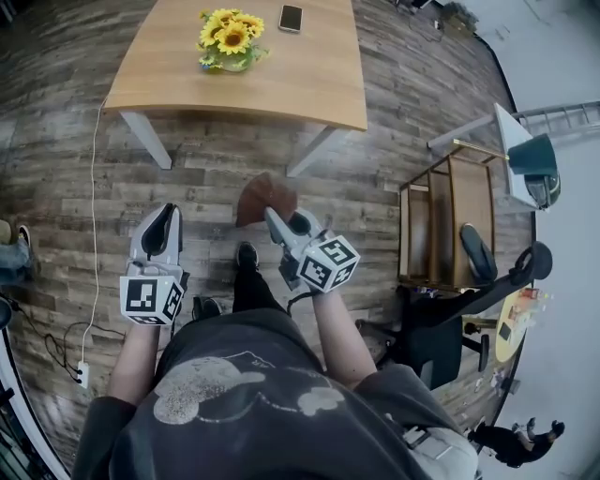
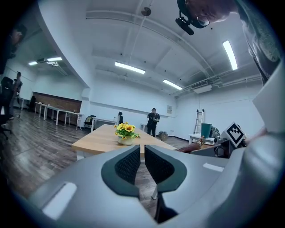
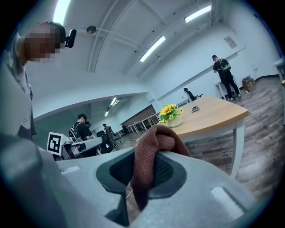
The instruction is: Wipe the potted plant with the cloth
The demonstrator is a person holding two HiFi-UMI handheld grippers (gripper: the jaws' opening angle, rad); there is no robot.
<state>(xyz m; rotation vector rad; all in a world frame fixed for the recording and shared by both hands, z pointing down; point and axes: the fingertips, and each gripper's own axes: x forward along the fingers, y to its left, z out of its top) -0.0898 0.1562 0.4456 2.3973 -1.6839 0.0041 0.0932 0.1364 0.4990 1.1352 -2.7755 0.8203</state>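
The potted plant (image 1: 230, 40), yellow sunflowers in a pale pot, stands on a wooden table (image 1: 309, 84) well ahead of me. It also shows in the left gripper view as the potted plant (image 2: 125, 133) and in the right gripper view as the potted plant (image 3: 170, 115). My right gripper (image 1: 272, 214) is shut on a brown cloth (image 1: 264, 198), which bunches above the jaws as the cloth (image 3: 156, 147). My left gripper (image 1: 165, 217) is shut with nothing between its jaws, seen also as the left gripper (image 2: 142, 164). Both are held over the floor, short of the table.
A phone (image 1: 291, 18) lies on the table behind the plant. A wooden shelf unit (image 1: 450, 220) and a dark office chair (image 1: 469, 291) stand to the right. A white cable (image 1: 92, 234) runs down the floor at left. People stand in the room's background (image 2: 152, 121).
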